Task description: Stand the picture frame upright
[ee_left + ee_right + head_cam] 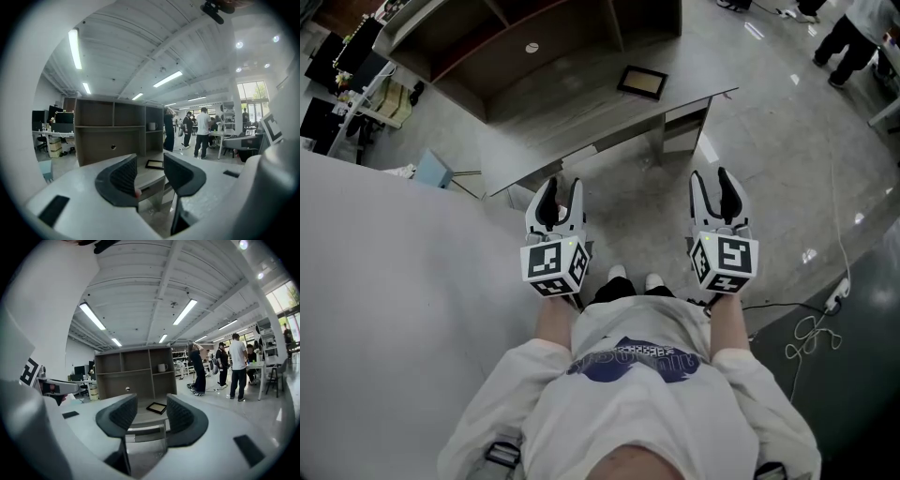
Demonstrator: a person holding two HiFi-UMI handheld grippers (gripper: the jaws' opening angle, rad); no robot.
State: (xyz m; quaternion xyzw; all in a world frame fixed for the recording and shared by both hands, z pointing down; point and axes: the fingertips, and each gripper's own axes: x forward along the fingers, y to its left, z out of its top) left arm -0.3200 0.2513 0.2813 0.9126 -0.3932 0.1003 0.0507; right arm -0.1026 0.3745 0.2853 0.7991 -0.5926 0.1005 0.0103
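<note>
So the left gripper (560, 190) and right gripper (718, 180) both hang wide open and empty, well back from the picture frame (641, 82), which lies flat on the tabletop (572, 112).

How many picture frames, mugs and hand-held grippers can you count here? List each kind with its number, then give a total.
picture frame: 1
mug: 1
grippers: 2 (left gripper, right gripper)
Total: 4

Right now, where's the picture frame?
Head view, top centre: the picture frame lies flat on the grey desk, in front of the shelf unit, towards its right end.
</note>
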